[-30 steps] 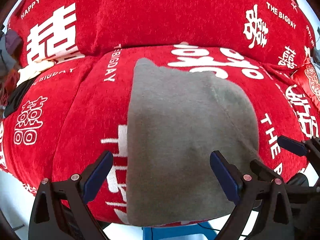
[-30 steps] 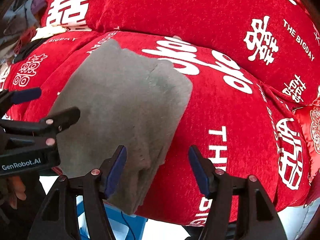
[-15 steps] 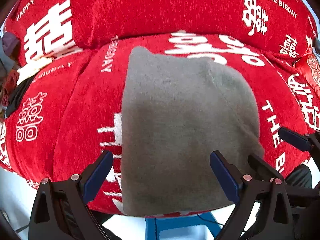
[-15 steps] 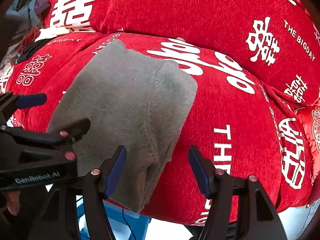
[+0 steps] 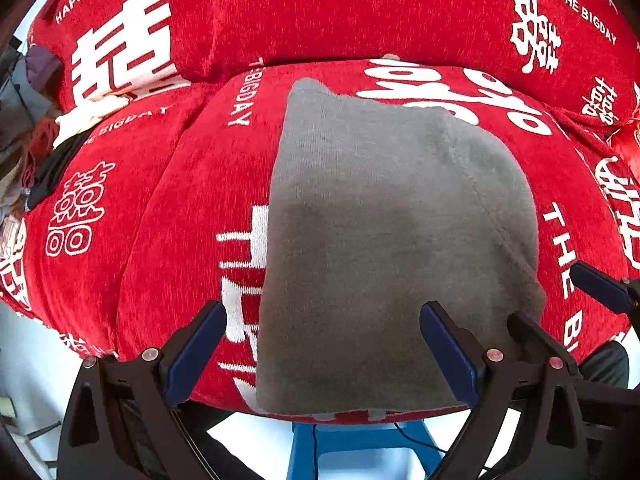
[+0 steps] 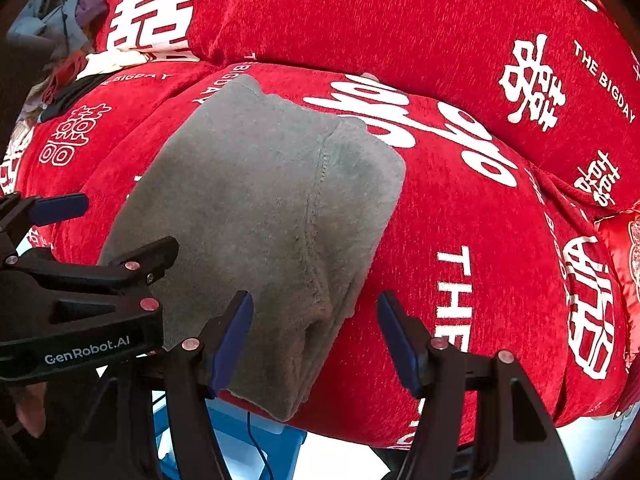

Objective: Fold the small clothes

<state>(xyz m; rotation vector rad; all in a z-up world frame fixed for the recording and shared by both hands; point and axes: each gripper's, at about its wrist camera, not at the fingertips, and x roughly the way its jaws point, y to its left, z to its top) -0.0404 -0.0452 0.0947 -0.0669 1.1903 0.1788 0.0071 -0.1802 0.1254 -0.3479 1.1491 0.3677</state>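
Left wrist view
- Your left gripper (image 5: pixel 322 354): one, both blue-padded fingers in sight, jaws spread wide with nothing pinched; it hangs above the near end of the cloth.
- Grey garment (image 5: pixel 384 240): one, folded into a flat block, lying on the red cushion with its near edge at the cushion's front lip. The left pad sits over red fabric just beside the cloth's left edge; the right pad sits over the grey.
- Red cushion (image 5: pixel 172 208): you see two of them, a seat cushion under the garment and a back cushion (image 5: pixel 320 12) rising behind, both printed with white characters and lettering.
- Your right gripper (image 5: pixel 600 288): one blue finger pokes in at the right edge, just beside the cloth's right side.
- Blue stool (image 5: pixel 352 452): one, below the cushion's front.
- Pile of other clothes (image 5: pixel 36 120): at the far left; too bunched for you to count.

Right wrist view
- Your right gripper (image 6: pixel 314 338): jaws partly open and empty; the left pad is over the garment's thick near-right corner, the right pad over bare red cushion (image 6: pixel 480 240).
- Grey garment (image 6: pixel 260 208): one, stacked layers showing at its right edge, a stitched seam running down it.
- Your left gripper (image 6: pixel 104 228): enters from the left, open, over the cloth's left part.
- Hand (image 6: pixel 28 412): a bit of yours, lower left, possibly fingers.
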